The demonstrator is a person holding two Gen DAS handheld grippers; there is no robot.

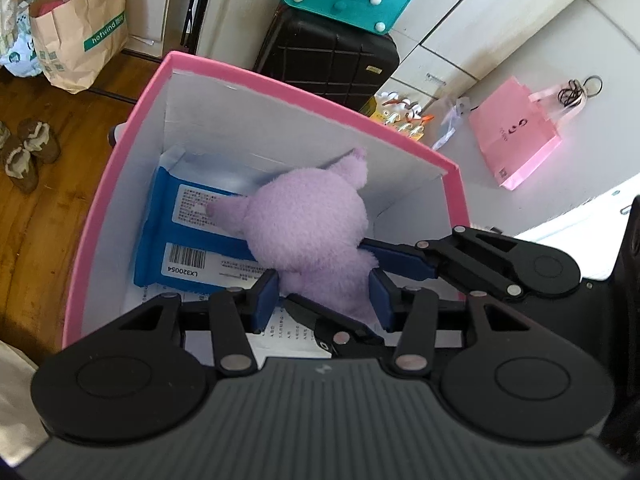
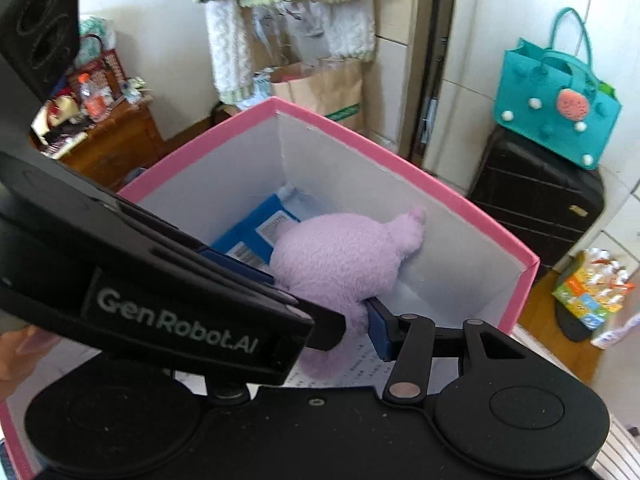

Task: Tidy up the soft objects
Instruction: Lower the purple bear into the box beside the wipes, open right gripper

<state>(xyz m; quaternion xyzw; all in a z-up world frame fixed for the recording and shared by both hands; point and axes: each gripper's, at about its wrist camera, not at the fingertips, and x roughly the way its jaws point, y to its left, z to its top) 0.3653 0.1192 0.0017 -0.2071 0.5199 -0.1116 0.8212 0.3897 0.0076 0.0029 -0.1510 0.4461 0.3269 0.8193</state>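
As we look along left wrist view, left gripper (image 1: 325, 294) pads clamp purple plush toy's (image 1: 308, 224) lower body inside pink box (image 1: 120, 160), over blue packet (image 1: 176, 240). In right wrist view, right gripper (image 2: 324, 312) pinches same toy; we see one blue pad (image 2: 378, 332) pressing it.
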